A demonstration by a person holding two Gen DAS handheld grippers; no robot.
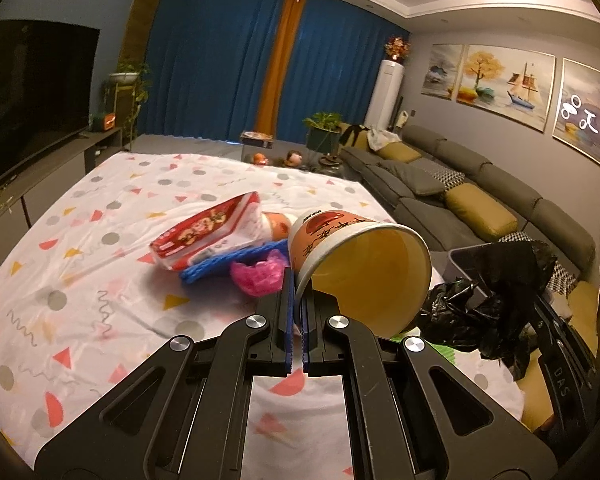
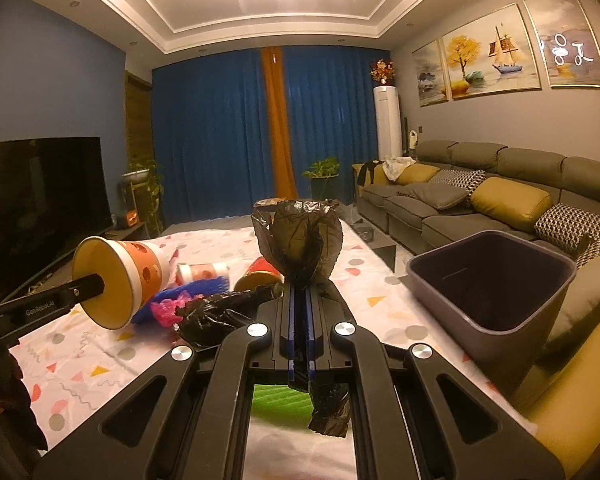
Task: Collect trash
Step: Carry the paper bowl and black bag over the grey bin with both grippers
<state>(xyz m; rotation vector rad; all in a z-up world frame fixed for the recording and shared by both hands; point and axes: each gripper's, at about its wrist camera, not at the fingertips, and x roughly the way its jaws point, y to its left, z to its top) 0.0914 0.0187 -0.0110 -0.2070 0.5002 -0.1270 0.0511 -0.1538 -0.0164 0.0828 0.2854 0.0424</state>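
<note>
Now the left gripper (image 1: 299, 280) pinches the rim of an orange paper cup (image 1: 352, 256), held tilted above the table (image 1: 80, 240) with its mouth toward the camera; the right gripper (image 2: 299, 292) is clamped on a black bag (image 2: 300, 240), which bunches up above the fingers; behind the cup lie a red-and-white packet (image 1: 208, 232), something blue and woven (image 1: 228, 264), perhaps a net, and a pink scrap (image 1: 258, 276); a grey bin (image 2: 496, 280) stands at the table's right edge beside the sofa (image 2: 460, 196).
</note>
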